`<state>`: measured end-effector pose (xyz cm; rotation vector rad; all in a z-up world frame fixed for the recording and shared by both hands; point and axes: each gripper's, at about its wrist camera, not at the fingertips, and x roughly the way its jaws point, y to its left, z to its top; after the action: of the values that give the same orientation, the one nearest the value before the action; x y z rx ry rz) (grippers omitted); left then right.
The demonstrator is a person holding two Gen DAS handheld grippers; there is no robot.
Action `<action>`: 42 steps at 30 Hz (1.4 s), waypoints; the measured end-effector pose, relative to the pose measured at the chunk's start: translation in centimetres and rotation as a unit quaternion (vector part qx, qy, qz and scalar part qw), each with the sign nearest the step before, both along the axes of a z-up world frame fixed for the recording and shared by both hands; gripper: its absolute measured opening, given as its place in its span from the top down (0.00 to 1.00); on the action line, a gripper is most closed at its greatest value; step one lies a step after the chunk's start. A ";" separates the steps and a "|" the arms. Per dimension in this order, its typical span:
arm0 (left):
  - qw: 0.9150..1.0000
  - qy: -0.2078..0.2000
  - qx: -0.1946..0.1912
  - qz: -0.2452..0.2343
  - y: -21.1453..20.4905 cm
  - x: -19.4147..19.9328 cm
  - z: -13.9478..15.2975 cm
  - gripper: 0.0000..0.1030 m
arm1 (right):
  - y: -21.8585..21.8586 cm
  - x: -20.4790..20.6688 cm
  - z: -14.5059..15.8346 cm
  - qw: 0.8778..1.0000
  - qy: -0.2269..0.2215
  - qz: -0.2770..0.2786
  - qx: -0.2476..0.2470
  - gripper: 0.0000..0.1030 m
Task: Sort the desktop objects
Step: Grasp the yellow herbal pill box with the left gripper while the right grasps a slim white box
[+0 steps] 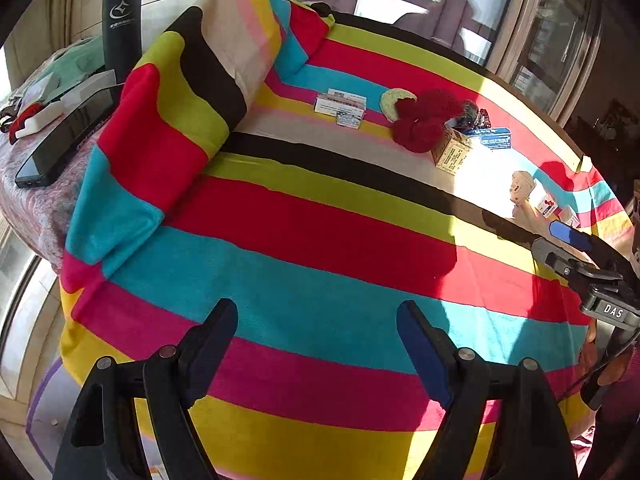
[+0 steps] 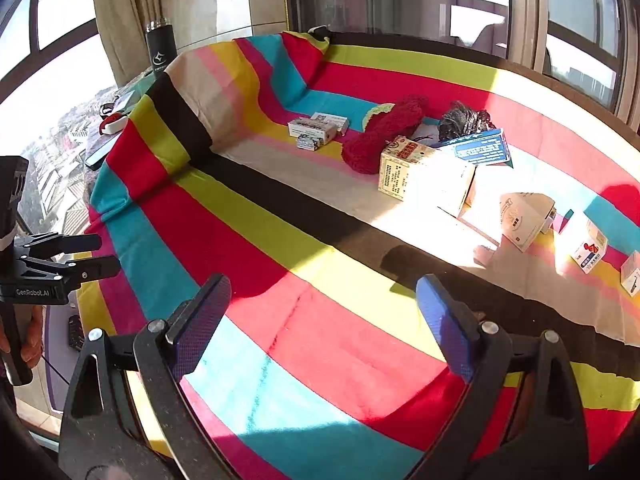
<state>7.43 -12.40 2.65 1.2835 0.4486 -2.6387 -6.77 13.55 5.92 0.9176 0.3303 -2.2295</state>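
Above the striped blanket [image 1: 320,240], left tool [image 1: 316,320] wide and empty, right tool [image 2: 324,296] likewise.

Both views are fisheyes riding on hand-held grippers, each looking forward along its own two fingers and down at a slant over the striped cloth [image 1: 320,240]. The left wrist view sits at the near left edge of the table, its fingers [image 1: 216,336] low in frame, facing the far windows; the right gripper [image 1: 568,248] shows at its right border. The right wrist view sits further right and somewhat nearer the clutter, with the left gripper [image 2: 92,256] at its left border. Both share the cloth, the red yarn [image 1: 424,120] [image 2: 380,136], the boxes [image 1: 452,154] [image 2: 404,168] and the black flask [image 1: 122,20] [image 2: 161,50] at far left.
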 end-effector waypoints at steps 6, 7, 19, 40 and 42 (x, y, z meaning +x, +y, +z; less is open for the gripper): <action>0.997 -0.007 -0.002 -0.073 6.8 -10.0 -0.7 0.20 | 3.7 -8.1 -1.4 0.999 -0.030 0.010 0.016 0.08; 0.997 -0.012 0.009 -0.077 7.4 -11.4 -0.8 0.20 | 3.3 -9.0 -1.6 0.999 -0.037 0.024 0.023 0.08; 0.993 -0.046 0.096 0.047 8.2 -22.8 -0.1 0.20 | 0.6 -10.7 -3.8 0.991 -0.021 0.097 0.087 0.83; 0.975 -0.059 0.133 0.169 9.4 -29.2 -1.8 0.01 | 7.1 -4.5 -3.0 0.998 -0.024 0.035 0.050 0.82; 0.984 -0.092 0.062 0.138 10.8 -29.9 -1.9 0.05 | 7.2 -4.3 -3.0 0.998 -0.025 0.031 0.050 0.82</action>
<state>-22.49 -1.64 0.78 1.3741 0.7137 -2.2738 -11.03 20.79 2.92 0.9998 0.4451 -2.1454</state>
